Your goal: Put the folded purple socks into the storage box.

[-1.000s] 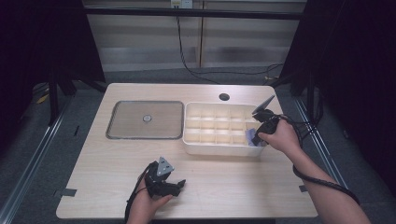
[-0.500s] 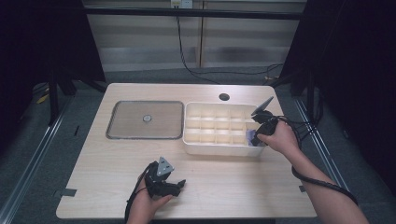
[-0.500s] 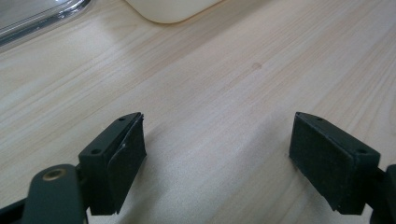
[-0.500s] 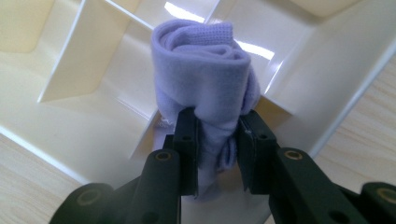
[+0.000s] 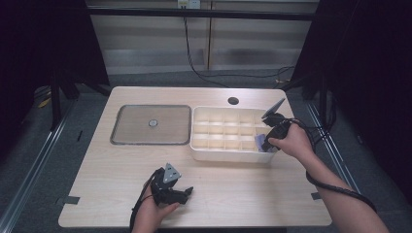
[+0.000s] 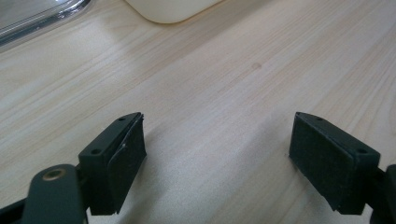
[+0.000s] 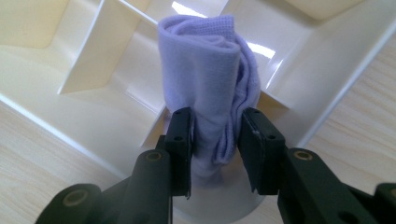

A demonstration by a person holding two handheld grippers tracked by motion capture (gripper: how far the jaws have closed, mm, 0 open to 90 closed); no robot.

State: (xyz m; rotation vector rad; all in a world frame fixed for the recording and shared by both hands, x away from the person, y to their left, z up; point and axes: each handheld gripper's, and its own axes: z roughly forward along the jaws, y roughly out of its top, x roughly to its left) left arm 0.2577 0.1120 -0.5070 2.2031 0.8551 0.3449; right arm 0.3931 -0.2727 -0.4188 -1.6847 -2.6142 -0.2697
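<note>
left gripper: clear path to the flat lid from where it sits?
Probably yes. The left gripper is open and empty over bare table, and nothing stands between it and the flat lid; the divided tray sits beside that line.

Cloth's [image 7: 212, 93] lower end — hidden between gripper [image 7: 215, 144] jaws.

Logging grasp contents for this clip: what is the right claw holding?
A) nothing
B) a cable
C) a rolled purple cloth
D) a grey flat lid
C: the right claw is clamped on a rolled purple cloth over the cream divided tray.
</note>
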